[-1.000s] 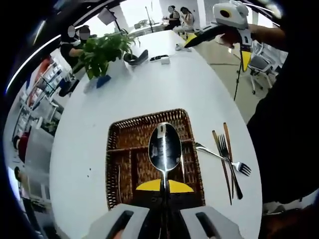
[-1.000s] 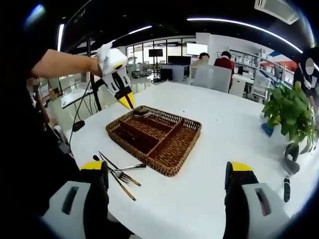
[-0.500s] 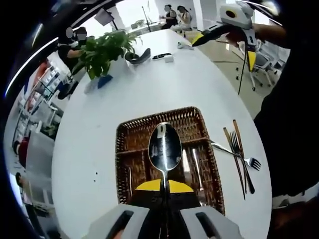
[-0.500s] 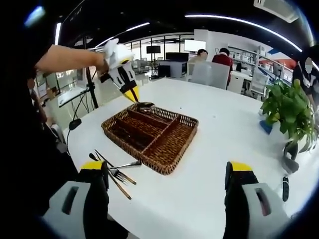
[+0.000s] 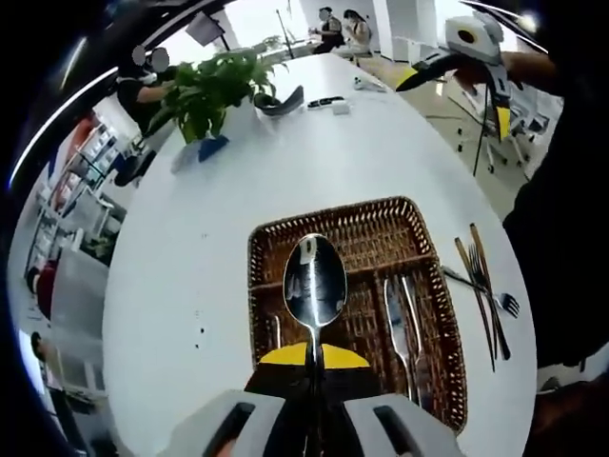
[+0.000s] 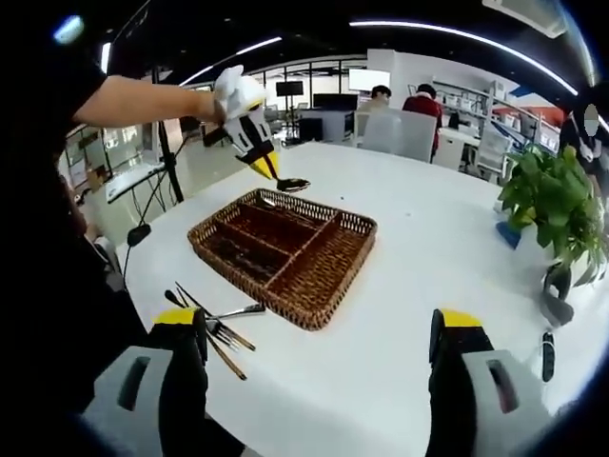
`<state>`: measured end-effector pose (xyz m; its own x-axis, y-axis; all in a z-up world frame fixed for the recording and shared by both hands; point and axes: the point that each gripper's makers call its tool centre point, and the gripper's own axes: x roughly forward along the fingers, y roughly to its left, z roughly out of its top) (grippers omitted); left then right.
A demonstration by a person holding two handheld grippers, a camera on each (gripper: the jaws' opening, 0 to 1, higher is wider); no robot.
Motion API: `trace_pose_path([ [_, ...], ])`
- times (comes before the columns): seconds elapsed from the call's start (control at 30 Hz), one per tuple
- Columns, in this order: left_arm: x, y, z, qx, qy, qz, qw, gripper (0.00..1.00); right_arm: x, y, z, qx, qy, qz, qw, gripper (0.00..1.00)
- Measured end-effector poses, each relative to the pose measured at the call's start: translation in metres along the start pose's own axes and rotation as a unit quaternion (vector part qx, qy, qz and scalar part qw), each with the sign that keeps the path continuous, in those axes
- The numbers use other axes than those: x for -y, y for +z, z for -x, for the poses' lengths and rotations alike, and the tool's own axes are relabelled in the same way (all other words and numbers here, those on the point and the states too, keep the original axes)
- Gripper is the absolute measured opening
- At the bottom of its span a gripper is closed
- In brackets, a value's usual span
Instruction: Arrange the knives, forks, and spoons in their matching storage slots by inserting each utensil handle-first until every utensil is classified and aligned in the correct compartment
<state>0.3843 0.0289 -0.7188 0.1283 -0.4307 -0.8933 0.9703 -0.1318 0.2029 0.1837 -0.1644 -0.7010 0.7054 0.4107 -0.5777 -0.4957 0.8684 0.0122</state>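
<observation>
Lifted since a second ago, my left gripper (image 6: 273, 177) holds the spoon (image 5: 314, 283) clamped by its handle, bowl out, above the wicker tray (image 6: 285, 249). Right gripper (image 6: 319, 333) hangs wide open, nothing in it. Loose forks and chopsticks (image 6: 211, 328) lie just beside the tray on the white table (image 6: 419, 238).

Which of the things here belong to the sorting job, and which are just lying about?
Job: spoon held in left tongs; wicker tray; knives already in tray; loose fork and utensils on table.

Lying about: potted plant; small dark devices.
</observation>
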Motion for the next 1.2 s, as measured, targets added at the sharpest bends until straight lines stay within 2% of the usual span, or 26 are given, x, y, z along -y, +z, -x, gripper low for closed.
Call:
trace_pose_path([
  [0.33, -0.027, -0.008, -0.009, 0.004, 0.008, 0.012, 0.9999, 0.00, -0.002, -0.005, -0.009, -0.010, 0.003, -0.003, 0.9999, 0.99],
  [0.77, -0.045, -0.019, -0.021, 0.000, 0.010, 0.015, 0.9998, 0.00, 0.003, -0.006, -0.016, -0.014, -0.002, -0.001, 0.9999, 0.99],
  [1.2, -0.052, -0.027, -0.033, -0.002, 0.009, 0.018, 0.9998, 0.00, 0.005, -0.010, -0.021, -0.025, -0.002, -0.004, 0.9997, 0.99],
])
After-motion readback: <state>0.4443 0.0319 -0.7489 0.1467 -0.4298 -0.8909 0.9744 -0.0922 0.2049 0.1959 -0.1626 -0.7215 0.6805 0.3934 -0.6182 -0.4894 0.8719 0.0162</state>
